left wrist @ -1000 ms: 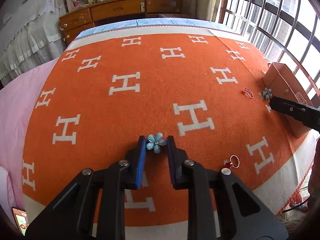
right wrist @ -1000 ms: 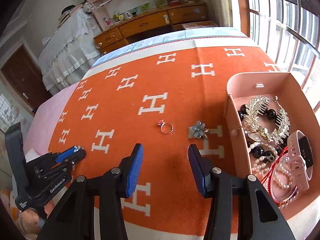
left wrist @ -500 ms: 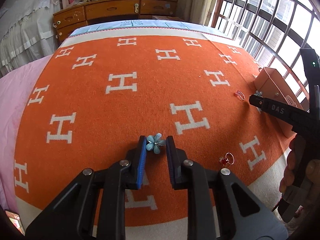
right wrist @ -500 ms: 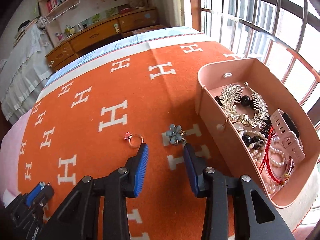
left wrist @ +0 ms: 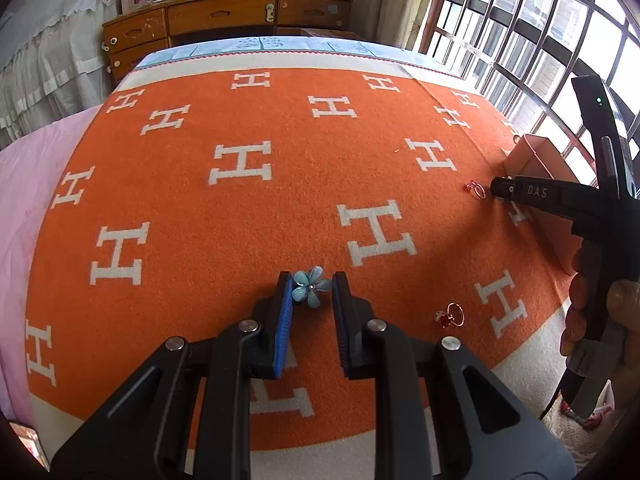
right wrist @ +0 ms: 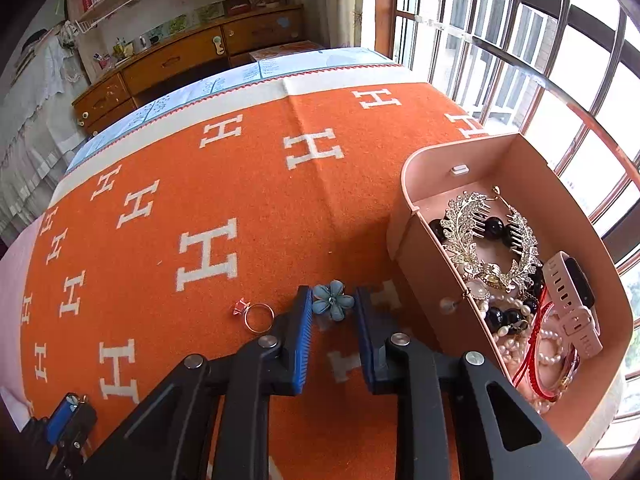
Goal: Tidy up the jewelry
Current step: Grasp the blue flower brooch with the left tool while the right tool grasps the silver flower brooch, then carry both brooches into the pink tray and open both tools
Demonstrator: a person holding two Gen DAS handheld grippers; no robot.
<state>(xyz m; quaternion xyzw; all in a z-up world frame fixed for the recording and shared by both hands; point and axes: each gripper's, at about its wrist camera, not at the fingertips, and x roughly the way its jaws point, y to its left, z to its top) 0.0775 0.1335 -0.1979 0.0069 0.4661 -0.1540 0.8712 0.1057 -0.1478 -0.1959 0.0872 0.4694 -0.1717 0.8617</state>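
My left gripper (left wrist: 312, 286) is shut on a blue flower ornament (left wrist: 310, 289) just above the orange blanket (left wrist: 240, 240). In the right wrist view a second blue flower (right wrist: 333, 301) lies on the blanket between the fingertips of my right gripper (right wrist: 333, 304). Its jaws are closing and stand a hair off the petals. A ring with a pink stone (right wrist: 256, 316) lies just left of that gripper. The pink jewelry box (right wrist: 416, 164) stands to its right, holding a silver leaf comb (right wrist: 472, 220), beads, pearls and a pink watch (right wrist: 572, 292). A ring with a red bead (left wrist: 450, 316) lies right of the left gripper.
A barred window (right wrist: 520, 60) runs along the right, close behind the box. A wooden dresser (left wrist: 224, 20) stands beyond the bed's far end. A pink sheet (left wrist: 24, 184) shows left of the blanket. A hand (left wrist: 580, 320) holds the right gripper's handle.
The right gripper swung toward the blue flower beside the box and its jaws narrowed around it. The left gripper kept its flower and barely moved.
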